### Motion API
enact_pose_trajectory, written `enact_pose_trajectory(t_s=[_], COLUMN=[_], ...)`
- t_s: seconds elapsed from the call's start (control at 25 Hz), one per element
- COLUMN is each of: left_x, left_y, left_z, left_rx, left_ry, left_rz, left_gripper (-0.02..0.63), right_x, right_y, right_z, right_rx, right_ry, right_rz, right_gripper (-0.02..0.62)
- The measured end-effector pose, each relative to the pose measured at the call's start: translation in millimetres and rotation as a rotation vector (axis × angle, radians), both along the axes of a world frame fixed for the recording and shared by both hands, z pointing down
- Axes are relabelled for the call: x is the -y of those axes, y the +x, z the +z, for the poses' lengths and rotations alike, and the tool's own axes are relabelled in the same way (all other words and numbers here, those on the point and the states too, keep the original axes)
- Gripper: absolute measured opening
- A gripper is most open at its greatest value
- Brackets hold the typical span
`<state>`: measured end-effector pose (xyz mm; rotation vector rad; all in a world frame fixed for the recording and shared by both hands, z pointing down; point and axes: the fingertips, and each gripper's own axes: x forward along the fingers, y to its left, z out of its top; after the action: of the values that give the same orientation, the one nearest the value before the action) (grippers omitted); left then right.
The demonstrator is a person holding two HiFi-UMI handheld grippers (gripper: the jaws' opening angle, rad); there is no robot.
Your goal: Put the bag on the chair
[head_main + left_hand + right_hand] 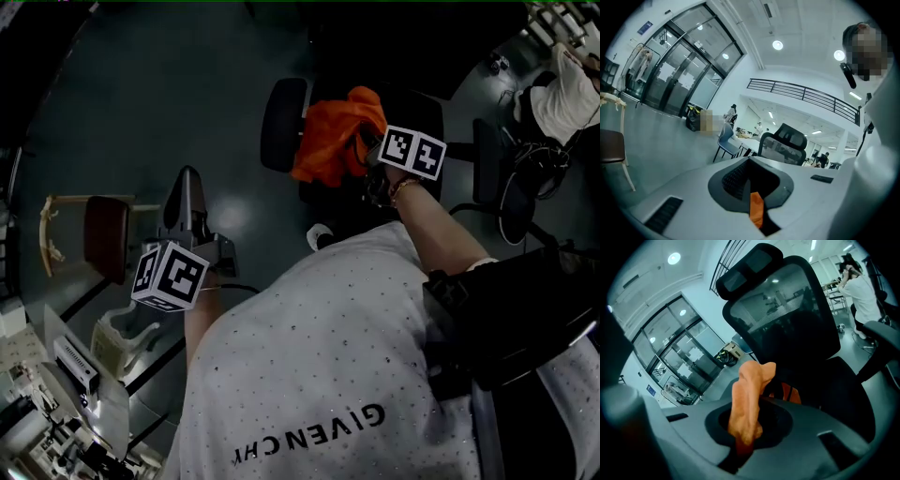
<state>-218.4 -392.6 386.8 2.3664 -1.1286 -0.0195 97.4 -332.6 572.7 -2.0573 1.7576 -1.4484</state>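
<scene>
Right gripper (364, 155) clamps the crumpled orange fabric bag (333, 136) right over the seat of the black mesh office chair (787, 319), while the left gripper (187, 183), closed and empty, hangs well left.

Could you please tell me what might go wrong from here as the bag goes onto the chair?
1. The right gripper pinches only a thin fold of the orange bag, so the fabric could slip free before it settles.
2. The bag is bunched close to the armrest of the chair, so once released it might slump off the seat edge.
</scene>
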Motion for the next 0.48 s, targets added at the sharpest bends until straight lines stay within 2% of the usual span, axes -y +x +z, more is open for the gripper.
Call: enact_pose_trajectory(t_s=[0.12, 0.28, 0.48], left_x=[-2, -6, -13], left_y=[0, -19, -40], left_z=[5, 11, 15], left_rx=[-0.012, -0.047, -0.038], left_ry=[-0.029, -0.061, -0.069], left_rz=[-0.02, -0.077, -0.149], left_gripper=[0.002, 0.002, 0.002], right_x=[-1, -1, 1], right_y=[1, -4, -3], right_z=[0, 7, 21], right_rx=[-0.013, -0.049, -0.086], right_ry=[-0.019, -0.059, -0.117], right_rz=[-0.021, -0.056, -0.105], right_gripper=[0.02, 0.02, 0.02])
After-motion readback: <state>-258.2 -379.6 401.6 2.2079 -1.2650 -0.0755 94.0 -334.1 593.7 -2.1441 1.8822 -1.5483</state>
